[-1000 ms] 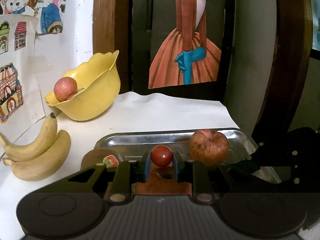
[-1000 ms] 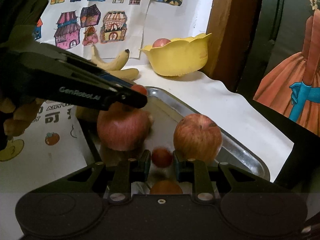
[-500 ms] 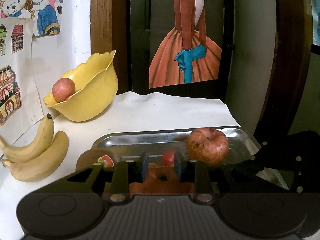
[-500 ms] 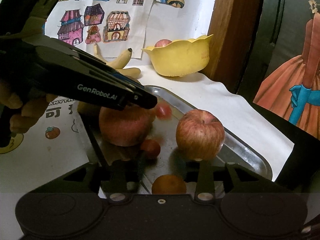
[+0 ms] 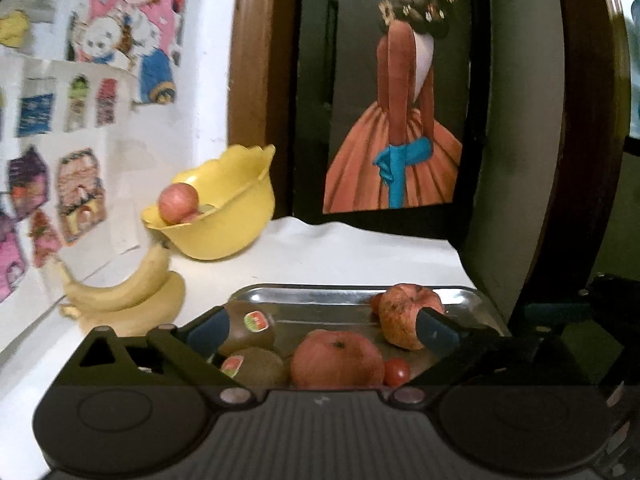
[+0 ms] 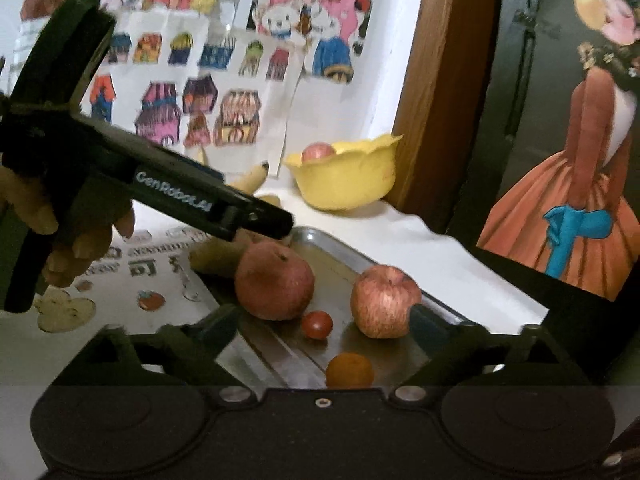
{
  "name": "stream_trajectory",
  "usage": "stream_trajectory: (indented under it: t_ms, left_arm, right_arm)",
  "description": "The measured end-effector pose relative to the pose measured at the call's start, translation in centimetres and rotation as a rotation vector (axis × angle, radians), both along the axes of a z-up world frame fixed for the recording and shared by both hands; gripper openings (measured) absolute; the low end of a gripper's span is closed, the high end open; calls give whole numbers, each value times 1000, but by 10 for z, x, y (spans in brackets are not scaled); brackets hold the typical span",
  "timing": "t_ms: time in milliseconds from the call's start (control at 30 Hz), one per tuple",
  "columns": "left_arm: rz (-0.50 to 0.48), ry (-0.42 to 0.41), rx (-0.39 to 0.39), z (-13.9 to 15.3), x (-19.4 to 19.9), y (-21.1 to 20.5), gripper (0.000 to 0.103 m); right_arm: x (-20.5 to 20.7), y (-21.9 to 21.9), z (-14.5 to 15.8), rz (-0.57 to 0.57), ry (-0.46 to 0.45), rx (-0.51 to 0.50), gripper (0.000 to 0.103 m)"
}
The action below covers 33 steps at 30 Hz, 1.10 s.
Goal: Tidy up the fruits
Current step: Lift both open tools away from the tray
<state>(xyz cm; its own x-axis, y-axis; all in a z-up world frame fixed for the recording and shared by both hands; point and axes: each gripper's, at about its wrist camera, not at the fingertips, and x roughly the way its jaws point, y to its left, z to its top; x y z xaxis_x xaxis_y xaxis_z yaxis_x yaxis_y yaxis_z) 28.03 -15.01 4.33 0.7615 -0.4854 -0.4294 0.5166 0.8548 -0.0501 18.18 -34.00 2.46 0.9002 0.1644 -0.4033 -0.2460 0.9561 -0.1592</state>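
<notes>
Both grippers hang spread wide and empty over the shiny metal tray point(image 6: 340, 245) at lower centre. The left gripper point(image 5: 322, 330) frames two brown stickered kiwis point(image 5: 252, 364), a big reddish round fruit point(image 5: 336, 360) and a small red cherry tomato point(image 5: 397, 372). The right gripper point(image 6: 322, 326) frames a streaky red apple point(image 6: 384, 300). A yellow scalloped plastic bowl point(image 6: 348, 180) sits upper centre.

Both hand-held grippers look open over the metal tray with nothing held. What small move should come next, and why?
Probably lower the right hand-held gripper a little and shut it on the cherry tomato. It is open and empty, and the tomato lies loose on the metal tray between its fingers, beside the apple. The left hand-held gripper is also open, above the big red fruit.
</notes>
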Motion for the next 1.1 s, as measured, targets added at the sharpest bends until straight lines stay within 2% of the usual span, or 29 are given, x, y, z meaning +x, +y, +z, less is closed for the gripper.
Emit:
stream_trajectory:
  t_ms: [200, 433, 733, 933, 1100]
  left_arm:
    - [54, -22, -59, 13, -47, 32, 102]
    - [114, -32, -118, 17, -94, 65, 103]
    - [216, -38, -76, 3, -149, 97, 103]
    - [249, -33, -81, -6, -181, 120, 103]
    - [292, -14, -98, -12, -191, 143, 103]
  right_arm:
    - [-47, 6, 12, -61, -69, 78, 102]
    - [-98, 15, 16, -135, -89, 164, 102]
    - [-144, 37, 8, -293, -56, 193, 102]
    - [-163, 57, 8, -321, -35, 191, 102]
    - [-166, 74, 13, -301, -33, 173, 102]
